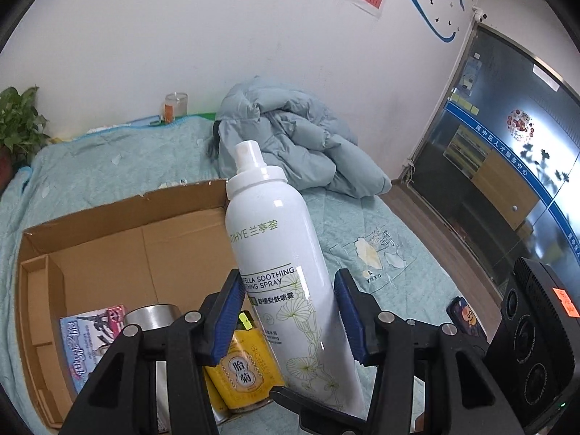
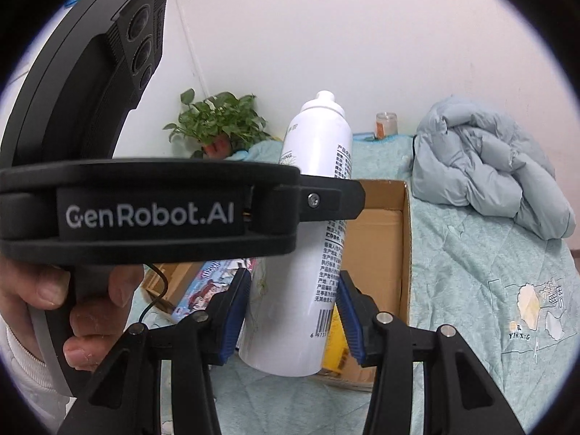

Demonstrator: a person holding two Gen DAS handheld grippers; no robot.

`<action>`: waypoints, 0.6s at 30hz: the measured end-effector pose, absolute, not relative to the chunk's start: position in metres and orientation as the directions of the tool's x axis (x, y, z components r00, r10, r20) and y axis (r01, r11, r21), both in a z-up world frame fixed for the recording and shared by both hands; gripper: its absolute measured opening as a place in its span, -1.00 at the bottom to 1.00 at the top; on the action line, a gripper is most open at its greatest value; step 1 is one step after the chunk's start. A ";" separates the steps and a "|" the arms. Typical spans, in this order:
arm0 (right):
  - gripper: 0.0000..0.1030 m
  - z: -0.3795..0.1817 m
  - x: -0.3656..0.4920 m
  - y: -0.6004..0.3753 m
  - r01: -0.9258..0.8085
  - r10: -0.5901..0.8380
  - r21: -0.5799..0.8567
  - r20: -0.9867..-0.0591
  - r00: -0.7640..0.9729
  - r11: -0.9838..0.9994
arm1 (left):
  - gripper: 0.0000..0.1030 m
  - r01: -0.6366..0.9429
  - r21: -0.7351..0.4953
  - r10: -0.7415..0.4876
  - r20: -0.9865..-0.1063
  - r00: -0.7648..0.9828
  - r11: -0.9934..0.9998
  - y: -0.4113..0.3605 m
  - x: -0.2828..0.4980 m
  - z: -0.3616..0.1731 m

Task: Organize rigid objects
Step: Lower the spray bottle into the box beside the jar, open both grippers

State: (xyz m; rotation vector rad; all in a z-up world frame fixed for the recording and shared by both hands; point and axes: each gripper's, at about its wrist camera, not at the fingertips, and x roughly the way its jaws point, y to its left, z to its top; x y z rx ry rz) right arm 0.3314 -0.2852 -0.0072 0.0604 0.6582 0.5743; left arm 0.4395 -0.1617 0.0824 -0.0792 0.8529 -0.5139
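The spray bottle (image 1: pixel 279 272) stands almost upright, lifted above the near edge of the cardboard box (image 1: pixel 119 243), which sits on the green quilt (image 1: pixel 366 228). Both the left gripper (image 1: pixel 291 320) and the right gripper (image 2: pixel 293 317) close on its white body from either side, jaws half apart. A yellow tin (image 1: pixel 241 373) lies in the box beside a steel cup (image 1: pixel 152 317).

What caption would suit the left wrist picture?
Both grippers' fingers clamp a white spray bottle above a cardboard box on a bed.
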 end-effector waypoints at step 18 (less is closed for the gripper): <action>-0.14 -0.106 0.386 -0.297 -0.370 0.409 0.239 -0.763 0.500 0.898 | -0.06 0.330 -0.384 -0.485 -0.813 0.321 0.862 -0.188 0.496 -0.063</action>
